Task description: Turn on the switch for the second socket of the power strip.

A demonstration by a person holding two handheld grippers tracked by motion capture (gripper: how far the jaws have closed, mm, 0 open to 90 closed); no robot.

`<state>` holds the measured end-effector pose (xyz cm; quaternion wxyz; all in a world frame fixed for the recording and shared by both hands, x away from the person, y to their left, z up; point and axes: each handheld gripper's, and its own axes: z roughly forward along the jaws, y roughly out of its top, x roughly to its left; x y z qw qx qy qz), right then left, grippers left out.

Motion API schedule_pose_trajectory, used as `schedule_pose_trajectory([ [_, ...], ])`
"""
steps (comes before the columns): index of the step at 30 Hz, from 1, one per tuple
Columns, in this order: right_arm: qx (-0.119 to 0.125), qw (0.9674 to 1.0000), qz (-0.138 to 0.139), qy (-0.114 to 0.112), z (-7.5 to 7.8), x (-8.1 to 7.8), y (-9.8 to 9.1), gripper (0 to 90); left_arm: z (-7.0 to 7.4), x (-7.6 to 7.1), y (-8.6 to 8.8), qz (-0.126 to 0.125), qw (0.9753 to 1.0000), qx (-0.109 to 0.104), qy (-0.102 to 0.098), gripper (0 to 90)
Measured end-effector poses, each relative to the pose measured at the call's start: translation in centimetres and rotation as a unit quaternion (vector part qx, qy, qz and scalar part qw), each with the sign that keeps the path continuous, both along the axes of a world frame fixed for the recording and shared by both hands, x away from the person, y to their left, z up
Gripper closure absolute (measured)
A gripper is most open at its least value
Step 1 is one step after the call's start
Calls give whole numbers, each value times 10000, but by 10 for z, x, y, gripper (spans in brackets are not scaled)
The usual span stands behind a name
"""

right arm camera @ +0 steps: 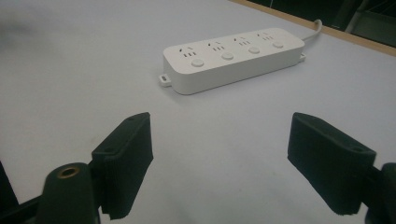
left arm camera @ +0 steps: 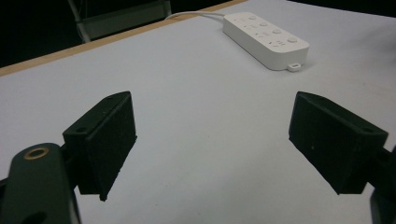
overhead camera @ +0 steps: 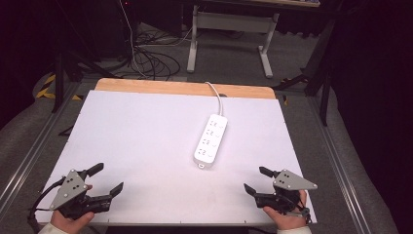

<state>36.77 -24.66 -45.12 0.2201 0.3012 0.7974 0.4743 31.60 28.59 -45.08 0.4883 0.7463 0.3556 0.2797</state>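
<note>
On near table (overhead camera: 146, 126) edge: left claw (overhead camera: 108, 179), right claw (overhead camera: 255, 180) both spread apart, empty; power strip (overhead camera: 210, 140) between, farther back.

A white power strip (overhead camera: 210, 140) lies flat on the white table (overhead camera: 136, 141) ahead of me, right of the middle. It runs lengthwise away from me, slightly slanted, sockets and four round buttons facing up. Its white cord (overhead camera: 216, 95) leaves the far end toward the table's wooden edge.
</note>
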Motion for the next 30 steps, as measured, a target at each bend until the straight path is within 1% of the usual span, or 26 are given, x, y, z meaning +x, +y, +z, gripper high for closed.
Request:
schedule_pose_trajectory([
  [1, -4, 10000, 2, -8, 0, 0, 0, 227, 0, 0, 1, -1, 10000, 21, -20, 152],
  [2, -22, 10000, 0, -15, 0, 0, 1, 226, 0, 0, 1, 9, 10000, -36, -2, 152],
  [5, -59, 10000, 4, -25, 0, -1, 1, 225, 0, 0, 2, 35, 10000, -73, 17, 152],
  [6, -59, 10000, 4, -25, 0, -1, 1, 225, 0, 1, 2, 43, 9999, -116, 22, 152],
  [12, -99, 9999, 4, -60, 1, -1, 2, 226, 1, 1, 3, 44, 9998, -160, 71, 152],
  [15, -134, 9999, 16, -82, 1, -1, 4, 232, 1, 0, 4, 95, 9995, -287, 82, 152],
  [16, -144, 9999, 33, -87, 1, -1, 5, 234, 1, 0, 4, 113, 9995, -287, 77, 152],
  [18, -160, 9998, 40, -112, 1, -1, 5, 237, 1, 0, 3, 134, 9997, -218, 32, 152],
  [20, -166, 9998, 43, -137, 2, -2, 5, 242, 1, 0, 2, 149, 9998, -95, 8, 152],
  [21, -167, 9998, 36, -140, 2, -2, 5, 243, 1, 0, 2, 166, 9999, -11, -37, 153],
  [22, -171, 9998, 33, -130, 2, -2, 5, 245, 1, -1, 1, 161, 9999, 14, -21, 153],
  [25, -201, 9997, 23, -133, 2, -2, 5, 255, 1, -1, 1, 158, 9999, 15, -28, 153],
  [27, -202, 9997, 41, -141, 3, -2, 6, 283, 1, -1, 1, 156, 9999, -14, -35, 152],
  [28, -219, 9997, 53, -137, 4, -2, 6, 302, 1, -1, 1, 158, 9999, -41, -32, 153],
  [30, -243, 9996, 95, -114, 6, -2, 7, 368, 1, 0, 2, 145, 9999, -63, -9, 152],
])
